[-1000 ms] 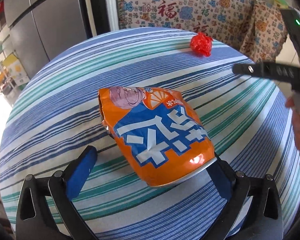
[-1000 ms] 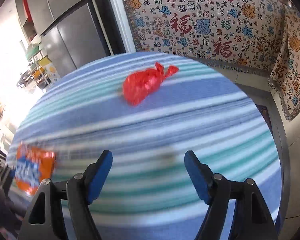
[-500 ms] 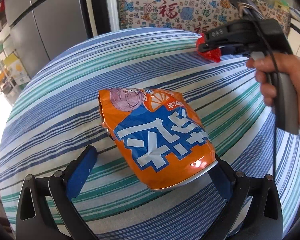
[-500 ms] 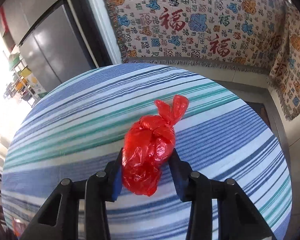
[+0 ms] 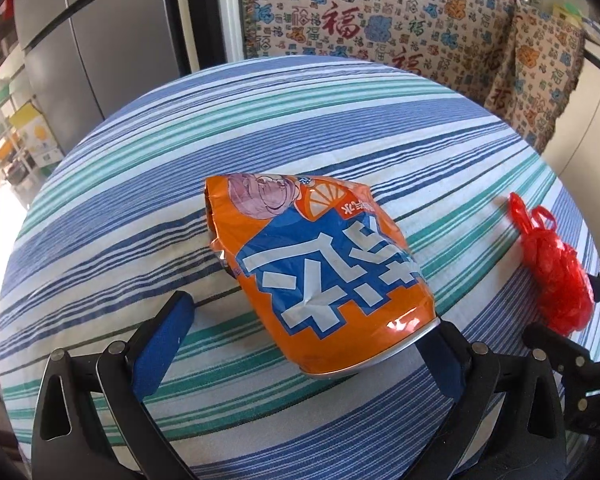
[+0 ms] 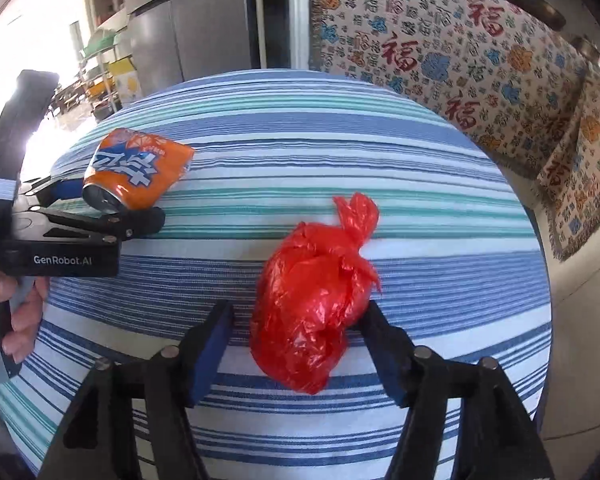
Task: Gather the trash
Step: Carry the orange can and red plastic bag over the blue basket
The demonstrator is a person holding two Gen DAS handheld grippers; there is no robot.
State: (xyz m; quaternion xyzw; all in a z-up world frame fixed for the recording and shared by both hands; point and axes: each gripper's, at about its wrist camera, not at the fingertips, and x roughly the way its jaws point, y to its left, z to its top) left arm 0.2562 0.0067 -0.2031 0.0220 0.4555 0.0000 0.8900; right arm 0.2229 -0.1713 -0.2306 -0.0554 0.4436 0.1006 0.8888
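Red bag (image 6: 314, 312) on striped tablecloth (image 6: 340, 152), between right gripper (image 6: 296, 344) fingers; jaws apart, right pad touching bag, left pad just clear. Crushed orange can (image 5: 316, 276) lies left of it, inside wide-open left gripper (image 5: 300, 344), rim against right finger (image 5: 444, 360).

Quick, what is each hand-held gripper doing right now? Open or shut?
Left hand-held gripper: open, fingers either side of the crushed orange can.
Right hand-held gripper: open around the red plastic bag, left finger clearly apart from it.
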